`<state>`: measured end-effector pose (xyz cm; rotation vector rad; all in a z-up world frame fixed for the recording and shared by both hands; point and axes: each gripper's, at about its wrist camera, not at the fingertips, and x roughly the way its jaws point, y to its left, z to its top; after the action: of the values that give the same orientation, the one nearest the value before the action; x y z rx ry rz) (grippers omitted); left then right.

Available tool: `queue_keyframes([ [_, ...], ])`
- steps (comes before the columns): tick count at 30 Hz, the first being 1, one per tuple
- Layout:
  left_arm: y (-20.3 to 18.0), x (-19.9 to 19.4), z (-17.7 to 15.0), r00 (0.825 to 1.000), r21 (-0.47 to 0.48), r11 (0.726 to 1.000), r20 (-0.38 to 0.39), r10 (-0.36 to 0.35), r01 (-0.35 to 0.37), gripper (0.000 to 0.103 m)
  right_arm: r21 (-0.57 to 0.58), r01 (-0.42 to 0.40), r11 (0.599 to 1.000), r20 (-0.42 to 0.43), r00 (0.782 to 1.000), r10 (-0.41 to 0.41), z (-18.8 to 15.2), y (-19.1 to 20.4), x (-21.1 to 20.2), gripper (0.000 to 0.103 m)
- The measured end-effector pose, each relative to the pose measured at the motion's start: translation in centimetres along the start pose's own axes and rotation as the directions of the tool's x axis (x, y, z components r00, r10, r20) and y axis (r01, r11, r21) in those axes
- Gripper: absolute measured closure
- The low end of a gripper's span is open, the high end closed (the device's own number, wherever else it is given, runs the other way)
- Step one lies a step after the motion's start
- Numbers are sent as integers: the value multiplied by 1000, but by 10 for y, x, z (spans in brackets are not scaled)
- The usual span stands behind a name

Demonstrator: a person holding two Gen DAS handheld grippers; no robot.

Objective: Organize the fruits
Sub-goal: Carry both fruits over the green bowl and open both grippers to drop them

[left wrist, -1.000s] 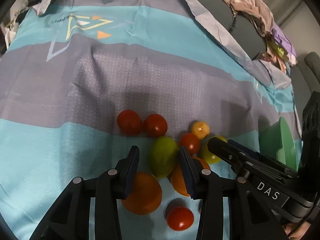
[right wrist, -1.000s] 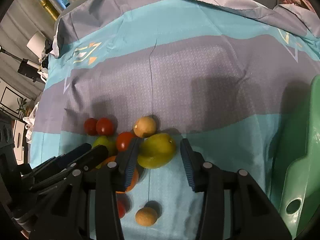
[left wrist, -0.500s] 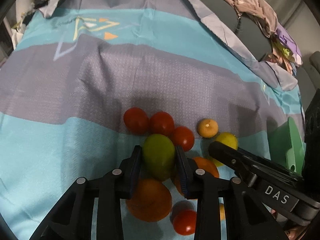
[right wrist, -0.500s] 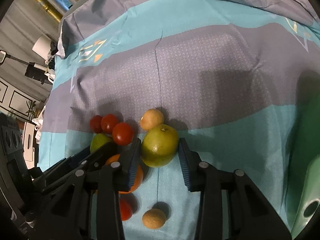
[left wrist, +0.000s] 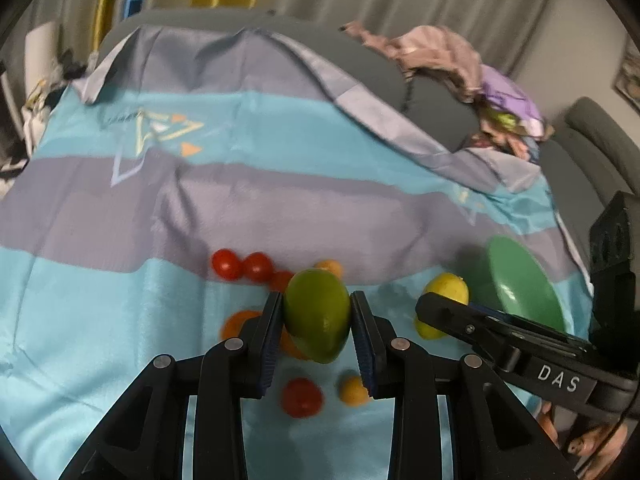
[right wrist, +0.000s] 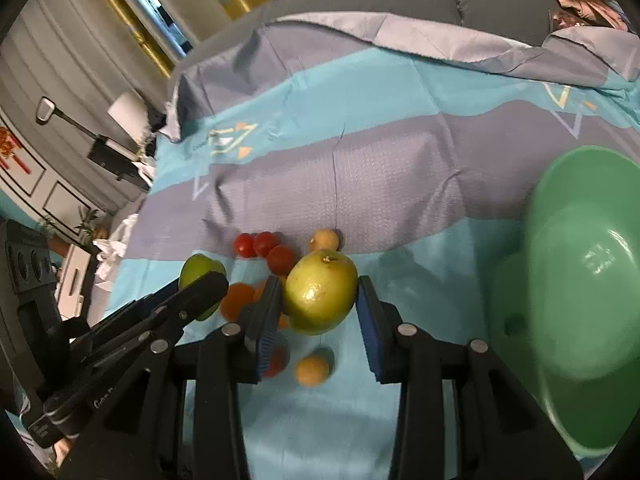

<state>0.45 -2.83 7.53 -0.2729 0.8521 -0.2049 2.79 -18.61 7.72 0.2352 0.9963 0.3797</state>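
Fruits: you've got 2 in hand. Left gripper [left wrist: 316, 316] has just clamped down on the dark green fruit [left wrist: 316, 312], pads pressing both flanks, fruit clear of the cloth. Right gripper [right wrist: 318, 300] has likewise just closed on the yellow-green fruit [right wrist: 320, 292], stem end up, also lifted.

Rest of the pile sits on the striped bedspread [right wrist: 380, 160]: 3 red tomatoes [right wrist: 264, 246] in a cluster, oranges [right wrist: 236, 300] under the jaws, 2 small tan-orange fruits [right wrist: 312, 368] near and far.

Doing it well, my read:
- Both fruits are round and smooth, so keep the squeeze steady and don't roll your wrists or they may slip.
- Carry right first to the green bowl [right wrist: 580, 280]; it's empty and just to the right of that gripper.
- Left follows behind; the 2 grippers are close together, so stagger them.

Room: open cloth ahead and to the left, nothing tall. Bowl rim is the only edge on the path, so come over it from above. Clothes heap [left wrist: 460, 64] is far back, no concern.
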Motion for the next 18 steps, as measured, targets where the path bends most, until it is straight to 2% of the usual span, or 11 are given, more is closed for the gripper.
queue_keyframes([
  [9,-36,-12,2,989,45,989,21,-144,143,70,29,-76,997,90,993,73,-6,-26,-46,65],
  [18,-83,2,5,984,114,977,-15,-178,178,70,40,-90,995,157,984,83,-1,-61,-76,65],
])
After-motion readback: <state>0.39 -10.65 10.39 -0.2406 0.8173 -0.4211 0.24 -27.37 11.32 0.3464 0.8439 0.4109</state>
